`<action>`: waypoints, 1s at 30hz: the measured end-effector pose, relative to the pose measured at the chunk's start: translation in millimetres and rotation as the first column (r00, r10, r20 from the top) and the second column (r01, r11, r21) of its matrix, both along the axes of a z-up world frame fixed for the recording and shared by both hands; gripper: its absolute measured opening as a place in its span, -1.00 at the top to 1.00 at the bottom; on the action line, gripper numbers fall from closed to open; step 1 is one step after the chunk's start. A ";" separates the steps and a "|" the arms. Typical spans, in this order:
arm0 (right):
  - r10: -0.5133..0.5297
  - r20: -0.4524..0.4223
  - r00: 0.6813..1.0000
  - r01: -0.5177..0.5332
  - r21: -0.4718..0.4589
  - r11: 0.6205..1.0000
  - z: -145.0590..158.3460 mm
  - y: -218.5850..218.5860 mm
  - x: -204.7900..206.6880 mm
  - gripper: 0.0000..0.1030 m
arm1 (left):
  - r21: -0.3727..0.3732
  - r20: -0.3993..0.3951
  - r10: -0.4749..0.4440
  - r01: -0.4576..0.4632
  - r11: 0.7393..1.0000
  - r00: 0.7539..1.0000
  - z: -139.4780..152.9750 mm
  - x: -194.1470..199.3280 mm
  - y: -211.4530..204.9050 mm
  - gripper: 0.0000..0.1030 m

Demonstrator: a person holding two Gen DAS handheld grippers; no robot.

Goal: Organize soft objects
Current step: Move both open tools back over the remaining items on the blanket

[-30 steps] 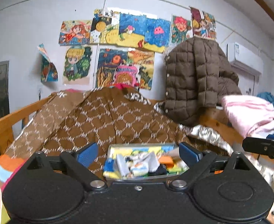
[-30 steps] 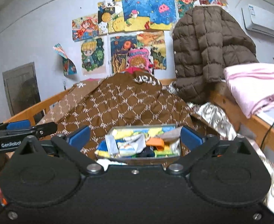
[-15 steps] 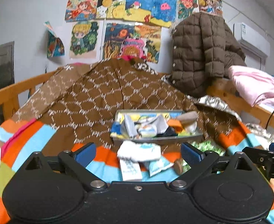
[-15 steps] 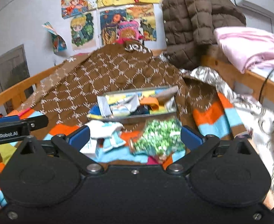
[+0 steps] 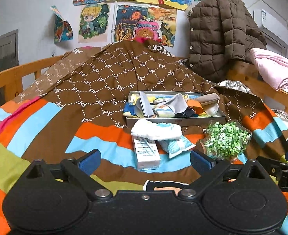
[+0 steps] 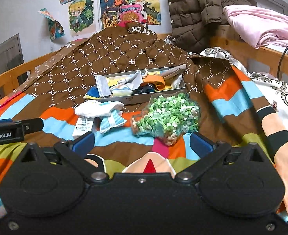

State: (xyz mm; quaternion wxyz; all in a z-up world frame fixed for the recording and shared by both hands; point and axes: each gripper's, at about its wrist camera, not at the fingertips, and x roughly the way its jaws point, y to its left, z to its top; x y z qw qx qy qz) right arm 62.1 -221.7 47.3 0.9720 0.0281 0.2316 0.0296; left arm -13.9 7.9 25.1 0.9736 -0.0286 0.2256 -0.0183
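Note:
A grey metal tray (image 5: 175,119) (image 6: 136,99) full of socks and small cloths lies on the striped quilt. In front of it lie a white sock (image 5: 155,130) (image 6: 97,108), a blue-striped sock (image 5: 176,145) (image 6: 112,120), a white carton (image 5: 147,152) (image 6: 83,126) and a glass jar of green paper stars (image 5: 228,138) (image 6: 167,117). My left gripper (image 5: 145,159) is open and empty, just short of the carton. My right gripper (image 6: 142,142) is open and empty, just short of the jar.
A brown patterned quilt (image 5: 124,74) is heaped behind the tray. A brown puffer jacket (image 5: 218,41) hangs at the back right over a wooden rail (image 5: 261,86). A pink blanket (image 6: 261,25) lies on the right. A wooden bed rail (image 5: 12,76) runs along the left.
Both views have tilted down and drawn back. The loose socks, carton and jar in front of the tray have come into view. Both grippers stay open.

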 end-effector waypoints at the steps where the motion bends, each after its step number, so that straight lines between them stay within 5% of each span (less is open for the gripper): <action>1: 0.005 0.005 1.000 -0.005 -0.005 1.000 1.9 1.2 -2.3 -0.99 | 0.001 0.004 -0.001 0.001 1.000 1.000 1.2 -1.8 -0.8 -0.89; 7: 0.040 0.048 0.998 -0.038 -0.041 0.998 23.5 7.1 -23.2 -0.99 | 0.000 0.053 -0.009 0.009 1.000 0.999 25.5 -25.9 -1.3 -0.89; 20: 0.100 0.095 0.990 -0.098 -0.032 0.995 137.4 16.1 -88.7 -0.99 | -0.041 0.144 -0.037 0.043 0.998 0.989 119.2 -107.9 11.3 -0.94; 24: 0.114 0.016 0.993 -0.113 -0.049 0.992 190.8 21.4 -90.5 -0.99 | 0.012 0.134 -0.079 0.078 0.997 0.988 153.0 -118.2 11.5 -0.95; 30: 0.115 -0.036 0.993 -0.120 -0.216 0.969 251.3 40.7 -68.5 -0.99 | 0.148 0.131 -0.145 0.126 0.981 0.981 201.2 -109.5 3.3 -0.99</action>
